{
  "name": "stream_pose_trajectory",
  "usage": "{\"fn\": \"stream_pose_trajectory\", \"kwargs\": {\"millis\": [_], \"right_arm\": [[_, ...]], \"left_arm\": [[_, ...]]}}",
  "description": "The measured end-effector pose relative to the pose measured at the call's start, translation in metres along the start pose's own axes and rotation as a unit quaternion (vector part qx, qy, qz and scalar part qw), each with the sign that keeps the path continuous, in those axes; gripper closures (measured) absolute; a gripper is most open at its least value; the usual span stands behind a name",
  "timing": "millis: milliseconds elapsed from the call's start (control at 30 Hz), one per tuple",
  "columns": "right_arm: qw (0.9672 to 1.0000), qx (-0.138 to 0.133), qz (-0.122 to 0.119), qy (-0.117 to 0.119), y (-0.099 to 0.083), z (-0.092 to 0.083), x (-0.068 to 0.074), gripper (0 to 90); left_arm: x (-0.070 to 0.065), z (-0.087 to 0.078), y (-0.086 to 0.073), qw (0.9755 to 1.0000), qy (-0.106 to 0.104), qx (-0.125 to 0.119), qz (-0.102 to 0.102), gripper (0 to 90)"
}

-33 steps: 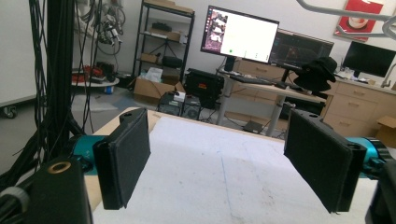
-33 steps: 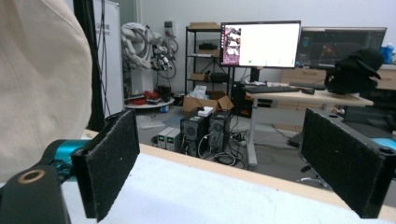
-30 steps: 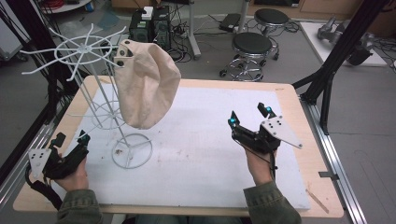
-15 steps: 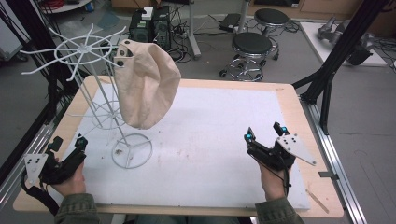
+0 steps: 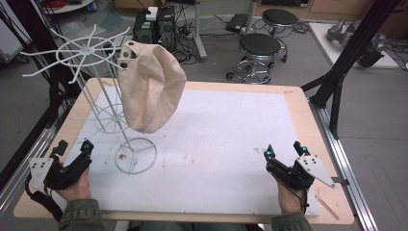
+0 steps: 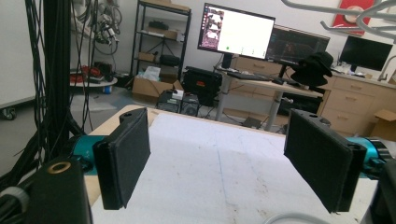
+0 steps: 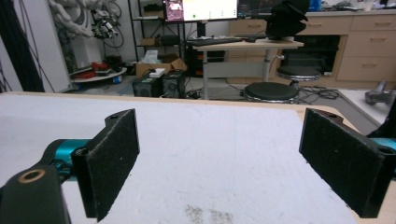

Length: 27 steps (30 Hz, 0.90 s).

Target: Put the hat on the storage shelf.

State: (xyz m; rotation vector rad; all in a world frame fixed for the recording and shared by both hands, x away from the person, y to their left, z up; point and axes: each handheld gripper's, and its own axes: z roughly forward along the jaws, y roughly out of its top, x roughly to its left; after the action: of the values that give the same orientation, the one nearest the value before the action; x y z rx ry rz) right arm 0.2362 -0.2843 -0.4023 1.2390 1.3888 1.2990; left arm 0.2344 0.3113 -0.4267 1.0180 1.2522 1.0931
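Left gripper (image 5: 73, 149) rests low over the white foam mat (image 5: 216, 144), jaws wide apart and empty; the cream fabric bag (image 5: 151, 86) hangs on the white wire rack (image 5: 103, 103) ahead to its right. Right gripper (image 5: 281, 150), jaws likewise spread, sits well apart.

One cream bag (image 5: 153, 86), one white wire rack (image 5: 103, 113), two stools (image 5: 260, 46).
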Motion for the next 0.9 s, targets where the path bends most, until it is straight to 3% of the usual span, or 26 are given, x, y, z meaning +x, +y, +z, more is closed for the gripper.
{"fn": "stream_pose_trajectory", "kwargs": {"millis": [167,367,533,900], "right_arm": [[1.0000,-0.001,0.007,-0.006,-0.009,0.000,-0.005,11.2],[0.9993,0.000,0.034,-0.017,-0.014,-0.002,-0.011,11.2],[0.9991,0.007,0.029,-0.029,-0.021,0.001,-0.016,11.2],[0.9993,0.013,0.020,-0.028,-0.025,0.005,-0.013,11.2]], "left_arm": [[-0.001,0.000,0.000,1.0000,-0.002,0.002,0.002,22.7],[-0.001,-0.001,-0.001,1.0000,-0.002,0.004,0.002,22.7],[-0.001,-0.001,-0.001,1.0000,-0.003,0.004,0.002,22.7],[-0.002,-0.001,-0.001,1.0000,-0.007,0.006,0.001,22.7]]}}
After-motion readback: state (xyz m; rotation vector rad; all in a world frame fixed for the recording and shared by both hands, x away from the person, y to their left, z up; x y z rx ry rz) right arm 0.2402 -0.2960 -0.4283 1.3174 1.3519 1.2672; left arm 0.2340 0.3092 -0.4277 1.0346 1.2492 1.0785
